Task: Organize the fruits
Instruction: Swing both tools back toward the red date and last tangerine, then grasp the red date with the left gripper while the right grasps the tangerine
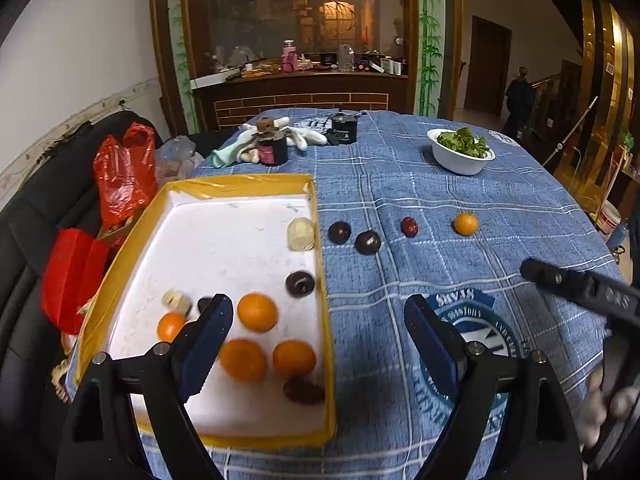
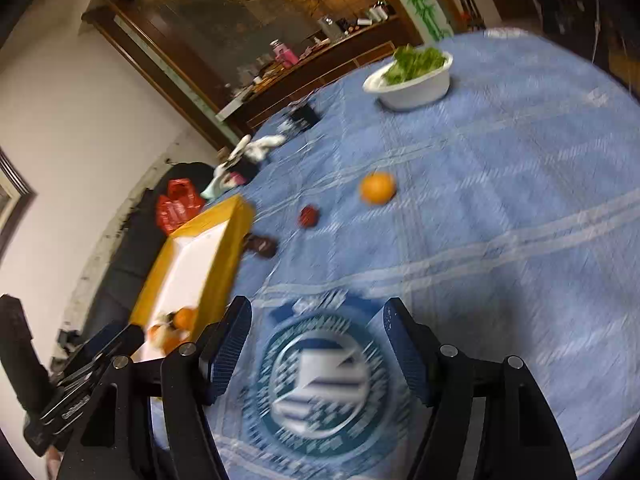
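Observation:
A yellow-rimmed white tray lies on the blue checked cloth and holds several oranges, dark plums and pale pieces. On the cloth to its right lie two dark plums, a red date and a small orange. My left gripper is open and empty over the tray's right rim. My right gripper is open and empty above the cloth's blue emblem; the view is blurred. The orange, the date and the tray show ahead of it.
A white bowl of greens stands at the far right of the table. Two dark jars and white gloves sit at the far edge. Red plastic bags lie on a black seat to the left.

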